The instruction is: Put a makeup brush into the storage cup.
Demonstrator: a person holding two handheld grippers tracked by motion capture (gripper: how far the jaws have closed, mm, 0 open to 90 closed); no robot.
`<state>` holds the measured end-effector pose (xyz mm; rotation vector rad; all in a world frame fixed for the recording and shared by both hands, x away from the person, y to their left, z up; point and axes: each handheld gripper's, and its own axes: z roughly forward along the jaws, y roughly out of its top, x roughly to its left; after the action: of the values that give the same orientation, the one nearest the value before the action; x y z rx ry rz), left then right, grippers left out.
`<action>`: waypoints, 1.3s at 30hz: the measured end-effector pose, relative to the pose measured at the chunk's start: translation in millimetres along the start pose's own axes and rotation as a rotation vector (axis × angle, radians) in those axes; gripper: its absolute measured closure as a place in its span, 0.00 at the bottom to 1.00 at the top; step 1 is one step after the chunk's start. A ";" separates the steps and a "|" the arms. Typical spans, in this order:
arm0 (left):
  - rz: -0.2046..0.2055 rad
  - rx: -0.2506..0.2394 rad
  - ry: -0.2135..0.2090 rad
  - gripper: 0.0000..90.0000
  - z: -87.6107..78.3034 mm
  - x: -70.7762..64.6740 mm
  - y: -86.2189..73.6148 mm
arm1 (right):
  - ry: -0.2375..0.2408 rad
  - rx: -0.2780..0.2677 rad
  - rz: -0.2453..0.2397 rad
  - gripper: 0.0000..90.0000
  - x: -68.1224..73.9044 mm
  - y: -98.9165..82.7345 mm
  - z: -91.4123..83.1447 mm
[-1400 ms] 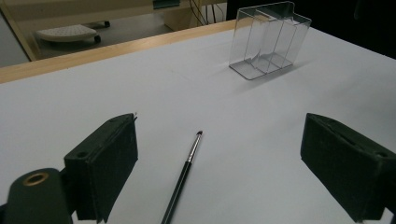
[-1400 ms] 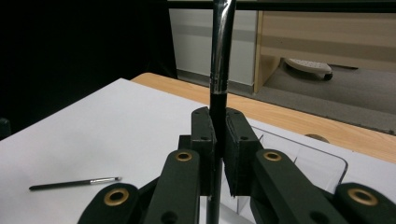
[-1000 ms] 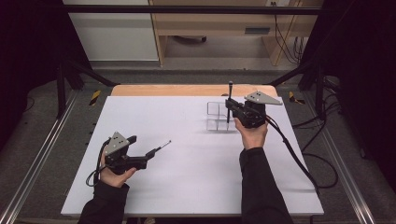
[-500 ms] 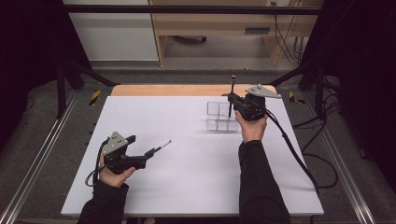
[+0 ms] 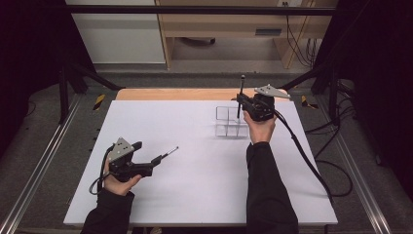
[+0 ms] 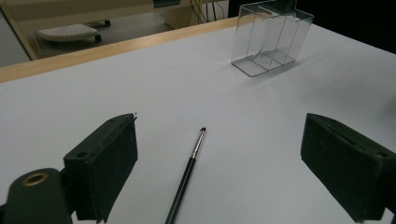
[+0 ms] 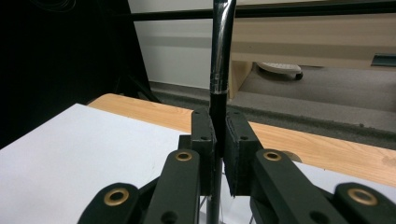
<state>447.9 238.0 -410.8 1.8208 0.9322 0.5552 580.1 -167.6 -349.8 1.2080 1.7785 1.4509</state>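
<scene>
Shifted a little toward the far right corner of the surface since the earlier frame: right gripper [image 5: 242,101] with its upright brush [image 5: 240,95], now just behind the clear box [image 5: 231,123]. Left hand [image 5: 118,181] unmoved near the front left.

Right gripper [image 7: 218,140] clamped tight on the brush [image 7: 221,56], black handle pinched between the two jaws, silver ferrule rising straight above them, lower end of the handle passing down beneath. Brush held over the far right compartments of the clear box, not touching its walls as far as can be told.

Left gripper [image 5: 157,159] resting low over the white surface [image 5: 195,195], jaws spread wide and gripping nothing. Second brush [image 6: 187,175] lying flat on the surface between those jaws, tip toward the clear box [image 6: 271,39], touching neither jaw. Box well apart from the left gripper [image 6: 219,163], standing near the far wooden edge [image 5: 165,94].
</scene>
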 end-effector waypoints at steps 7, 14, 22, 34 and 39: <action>0.001 0.002 -0.002 0.11 0.6 -0.8 -0.4 | -0.017 -0.005 0.007 0.93 -2.3 0.2 8.3; 0.001 0.003 -0.002 0.11 0.9 -0.5 -0.8 | -0.025 0.003 0.012 0.93 -4.8 -2.4 16.1; 0.000 -0.001 -0.003 0.11 0.2 -0.1 -0.7 | -0.039 0.025 0.014 0.93 -6.1 -8.3 26.5; 0.004 0.002 -0.004 0.11 0.3 -0.5 -1.0 | -0.041 0.048 0.018 0.93 -4.6 -16.9 34.8; 0.008 0.006 -0.003 0.11 0.5 -0.5 -1.1 | -0.043 0.061 0.024 0.93 -5.6 -22.7 36.9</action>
<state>447.6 237.6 -412.0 1.8316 0.9254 0.5550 606.9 -155.6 -382.2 1.2857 1.7974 1.3821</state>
